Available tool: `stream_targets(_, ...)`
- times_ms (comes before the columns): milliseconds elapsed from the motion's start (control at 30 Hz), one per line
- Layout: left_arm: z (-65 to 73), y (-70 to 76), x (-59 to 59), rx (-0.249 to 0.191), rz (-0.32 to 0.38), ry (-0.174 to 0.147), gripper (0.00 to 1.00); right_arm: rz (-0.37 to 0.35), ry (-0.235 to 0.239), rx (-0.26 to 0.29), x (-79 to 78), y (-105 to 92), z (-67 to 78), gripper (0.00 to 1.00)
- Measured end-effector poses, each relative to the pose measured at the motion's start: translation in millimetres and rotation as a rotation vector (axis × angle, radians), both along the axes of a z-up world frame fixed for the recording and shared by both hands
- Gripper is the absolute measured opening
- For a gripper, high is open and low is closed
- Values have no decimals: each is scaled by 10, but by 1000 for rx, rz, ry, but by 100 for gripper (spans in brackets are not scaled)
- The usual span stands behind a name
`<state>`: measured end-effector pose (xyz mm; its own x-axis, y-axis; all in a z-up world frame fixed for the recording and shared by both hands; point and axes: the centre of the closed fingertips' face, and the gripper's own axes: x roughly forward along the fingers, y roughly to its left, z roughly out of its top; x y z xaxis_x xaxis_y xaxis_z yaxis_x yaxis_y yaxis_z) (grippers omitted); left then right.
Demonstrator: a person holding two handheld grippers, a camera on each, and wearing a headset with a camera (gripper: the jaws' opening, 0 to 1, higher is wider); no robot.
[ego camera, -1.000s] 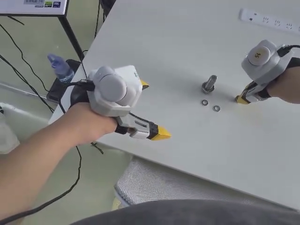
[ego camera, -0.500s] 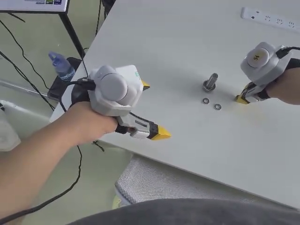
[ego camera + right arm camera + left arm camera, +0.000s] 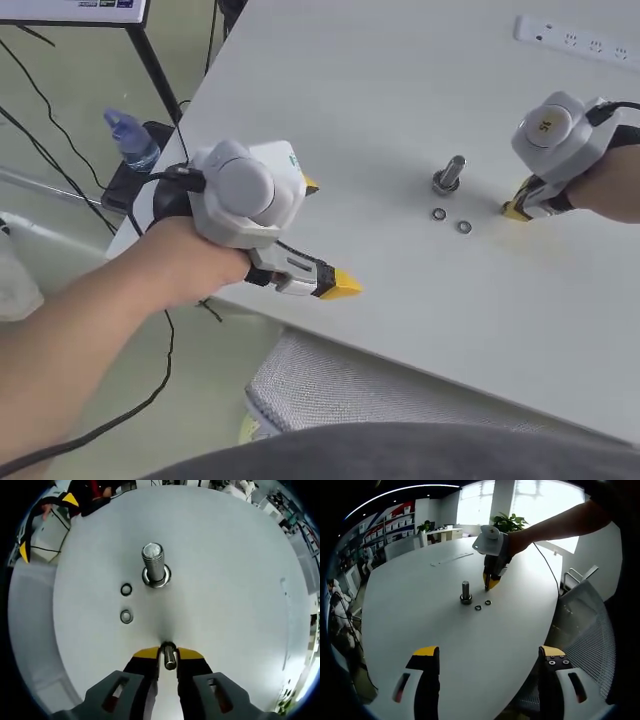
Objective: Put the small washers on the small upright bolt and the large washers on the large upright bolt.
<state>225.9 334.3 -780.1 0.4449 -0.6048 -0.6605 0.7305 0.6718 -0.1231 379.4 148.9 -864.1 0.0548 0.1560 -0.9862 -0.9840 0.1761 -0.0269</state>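
The left gripper (image 3: 327, 233) hovered over the near-left edge of the white desk (image 3: 380, 80), its jaws wide apart and holding nothing, with bare surface ahead of it. Toward the middle stood the large upright bolt (image 3: 450, 174). Two small washers (image 3: 438, 214) lay flat just in front of it, near each other but apart. Just right of them the right gripper (image 3: 517, 210) had its jaws clamped on the small bolt (image 3: 170, 658), tips down at the desk. Open surface stretched beyond to a power strip (image 3: 575, 40) near the far edge.
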Motion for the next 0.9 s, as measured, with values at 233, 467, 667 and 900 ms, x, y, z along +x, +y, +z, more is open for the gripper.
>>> stream_targets(233,9,25,-17,-2,8,-3,81,-11,9,17,0,26,9,25)
stream_targets(467,9,8,-53,-1,4,-3,80,7,5,15,42,27,-8,29)
stream_targets(667,34,21,-70,-3,6,-6,81,5,9,22,63,36,18,30)
stream_targets(900,51,8,-72,-15,3,-13,86,5,0,58,51,79,208,31)
